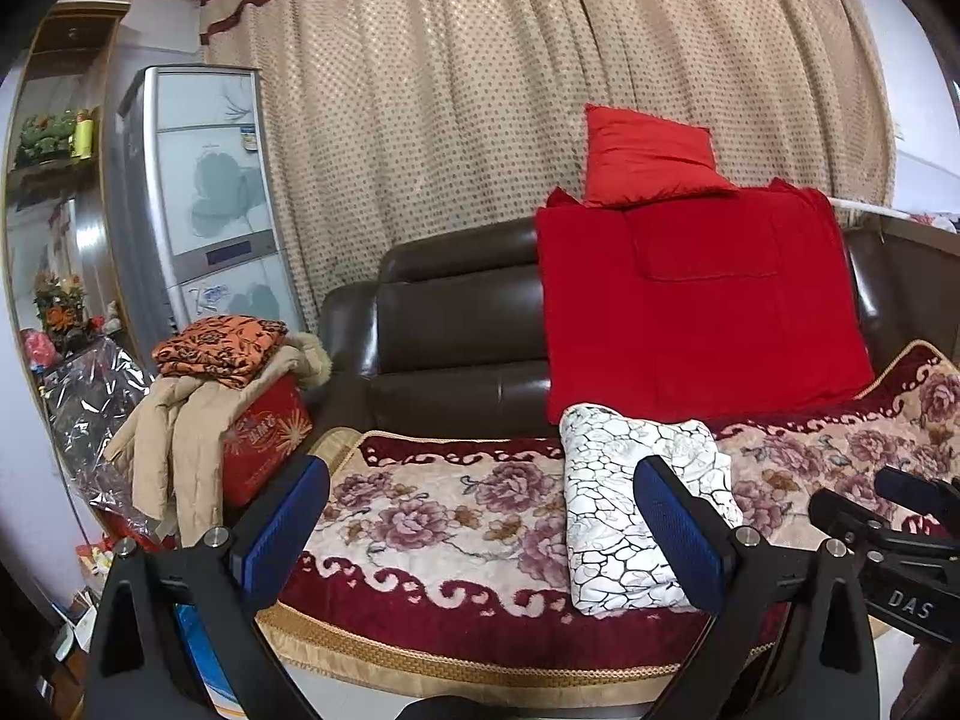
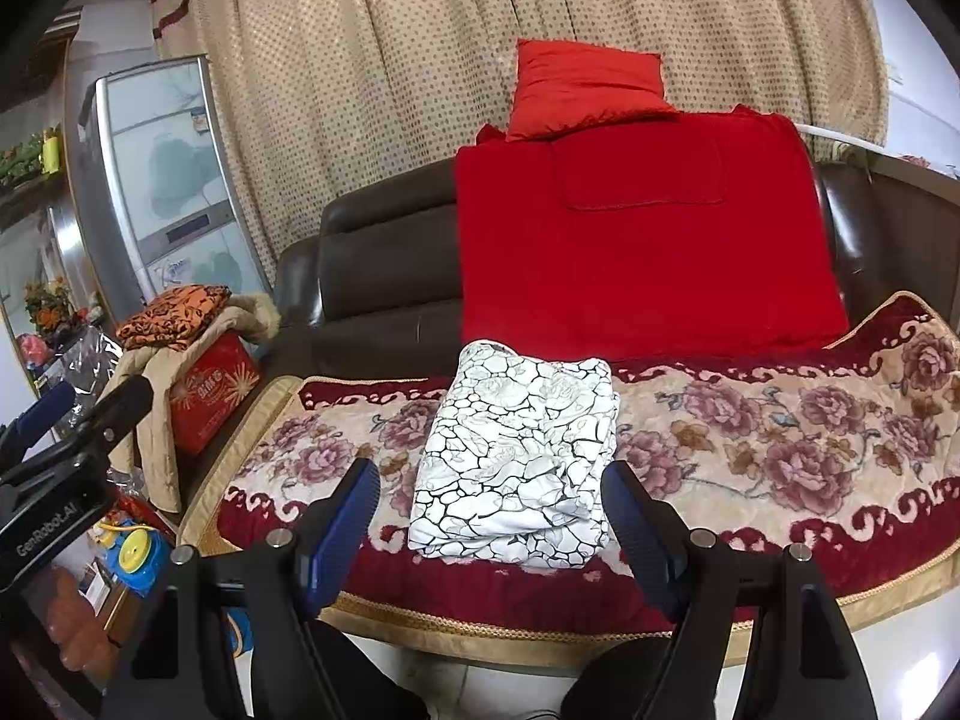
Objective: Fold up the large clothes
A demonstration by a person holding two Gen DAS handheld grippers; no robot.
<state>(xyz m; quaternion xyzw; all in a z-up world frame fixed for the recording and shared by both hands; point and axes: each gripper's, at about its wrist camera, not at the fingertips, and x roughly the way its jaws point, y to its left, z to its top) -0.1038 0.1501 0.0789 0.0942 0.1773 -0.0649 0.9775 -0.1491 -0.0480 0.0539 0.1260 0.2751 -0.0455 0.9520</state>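
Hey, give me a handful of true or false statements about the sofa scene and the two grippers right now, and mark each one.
1. The white patterned garment lies folded on the floral sofa cover. True.
2. The right gripper is shut on the garment. False: its jaws stand open, holding nothing.
3. The left gripper is open and holds nothing. True.
4. A red pillow sits above the red blanket on the sofa back. True.
5. The orange patterned cloth lies on the sofa seat beside the garment. False: it sits on a pile left of the sofa, atop a beige coat and a red box.
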